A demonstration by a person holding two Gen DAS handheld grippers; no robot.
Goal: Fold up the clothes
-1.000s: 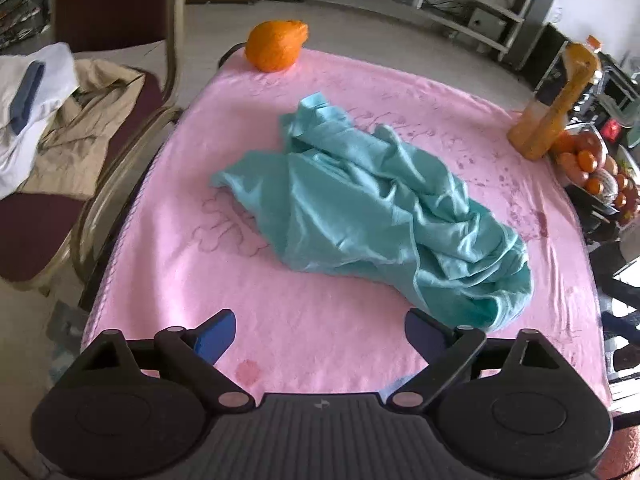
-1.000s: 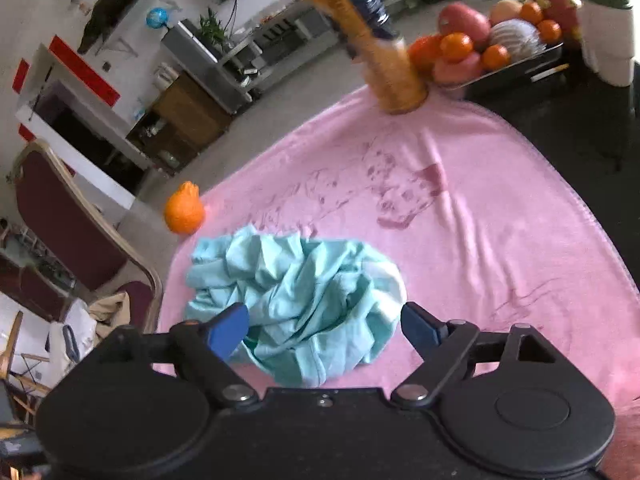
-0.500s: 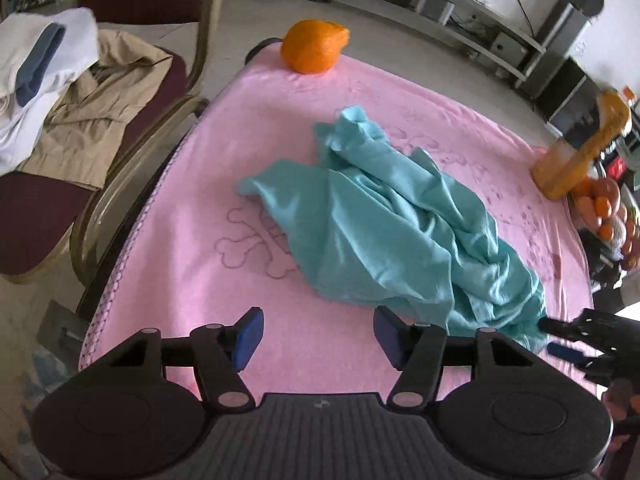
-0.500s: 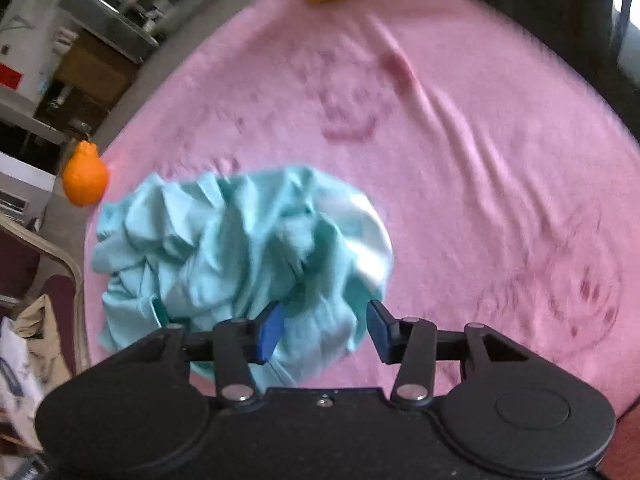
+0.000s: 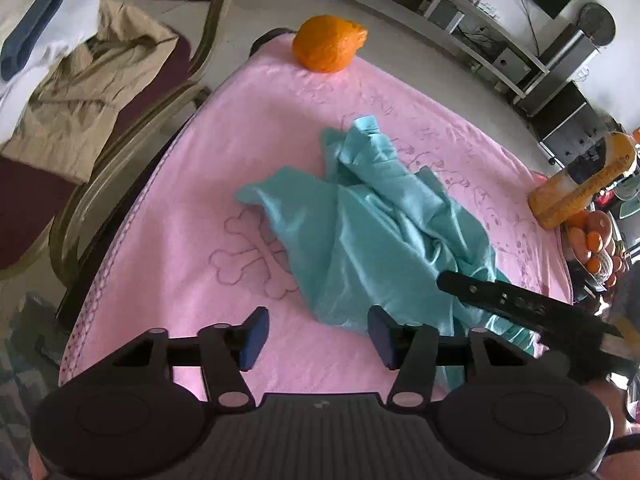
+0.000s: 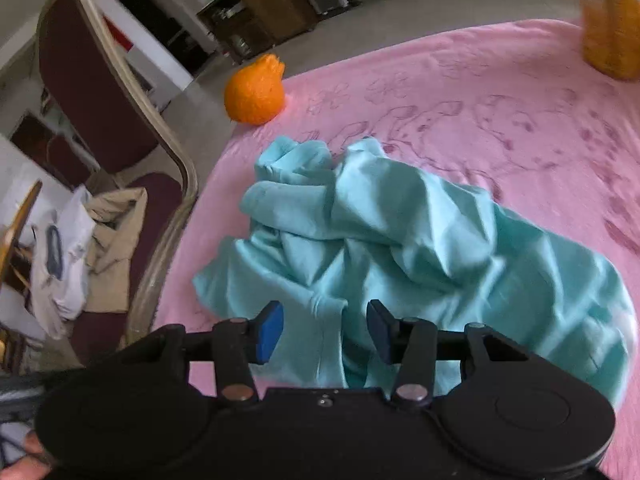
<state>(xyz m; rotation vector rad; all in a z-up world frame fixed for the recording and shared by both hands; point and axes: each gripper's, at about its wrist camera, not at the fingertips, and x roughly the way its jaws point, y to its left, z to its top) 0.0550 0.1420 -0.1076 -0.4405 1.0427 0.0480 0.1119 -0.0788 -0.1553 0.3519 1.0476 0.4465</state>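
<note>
A crumpled teal garment [image 5: 380, 232] lies in a heap on a pink blanket [image 5: 180, 240] covering the table. My left gripper [image 5: 316, 336] hovers over the garment's near left edge, its jaws closing. The hem lies just ahead of the right pad and neither pad presses on it. In the right wrist view my right gripper [image 6: 324, 332] hangs half-wide over the teal garment [image 6: 420, 248]. A fold shows in the gap between its blue pads, untouched. One black finger [image 5: 480, 290] of that right gripper reaches over the garment's right end.
An orange fruit [image 5: 326, 48] sits at the blanket's far edge. An orange juice bottle [image 5: 580, 188] and a fruit bowl [image 5: 596, 240] stand at the right. A maroon chair [image 5: 72, 112] heaped with clothes stands against the table's left side.
Both grippers' jaws have narrowed from wide to about half. Both have come lower and nearer the garment. The right gripper has swung over its near end and now shows in the left wrist view.
</note>
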